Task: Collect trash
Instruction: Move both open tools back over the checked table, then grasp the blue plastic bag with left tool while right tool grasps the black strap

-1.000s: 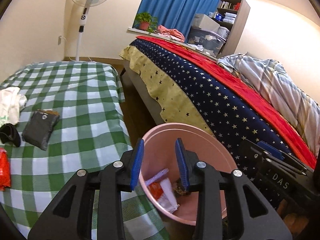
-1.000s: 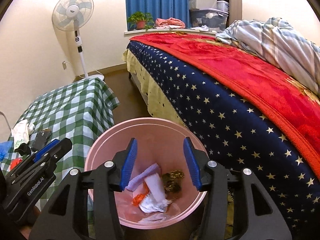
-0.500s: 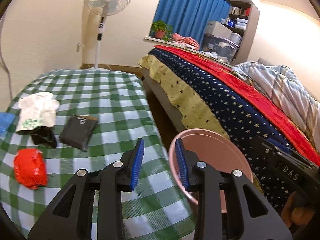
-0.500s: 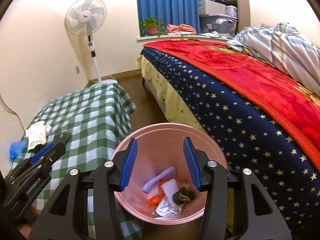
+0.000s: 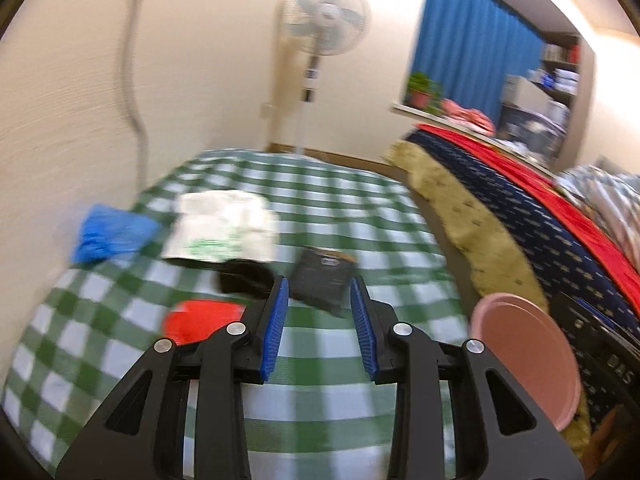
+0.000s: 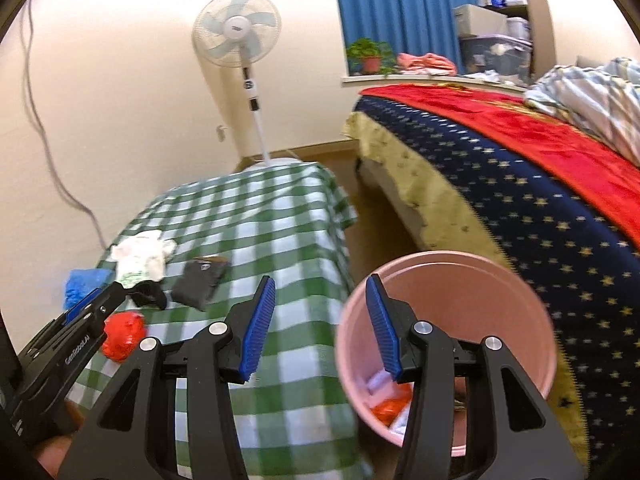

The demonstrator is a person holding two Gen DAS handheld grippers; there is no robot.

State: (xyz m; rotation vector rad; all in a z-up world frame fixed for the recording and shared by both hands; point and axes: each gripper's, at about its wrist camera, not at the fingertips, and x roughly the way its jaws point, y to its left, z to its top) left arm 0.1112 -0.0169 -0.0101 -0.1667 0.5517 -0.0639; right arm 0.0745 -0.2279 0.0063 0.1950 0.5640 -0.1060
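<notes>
**Both grippers turn from the bin toward the litter on the desk**

Two hand-held grippers face a desk [image 6: 280, 216] covered in a green and white checked cloth. The left gripper [image 5: 318, 334] has its jaws parted with nothing between them. The right gripper [image 6: 318, 324] is also unloaded, and its jaws are closing slightly on air.

Five bits of litter lie on the desk: one red crumpled wrapper [image 5: 200, 320], one black scrap [image 5: 242, 280], one dark grey pouch [image 5: 322, 280], one white bag with green print [image 5: 224, 232] and one blue crumpled piece [image 5: 108, 236]. The red wrapper is nearest the left gripper, just left of its jaws.

One pink bin [image 6: 448, 344] stands on the floor between the desk and a bed [image 6: 520, 208], and it already holds some scraps, white and orange among them.

The step in hand looks like reaching for the next piece. The next move calls for lowering parted jaws over one item, probably the red wrapper or the grey pouch, pinching it, then carrying it over to the bin
</notes>
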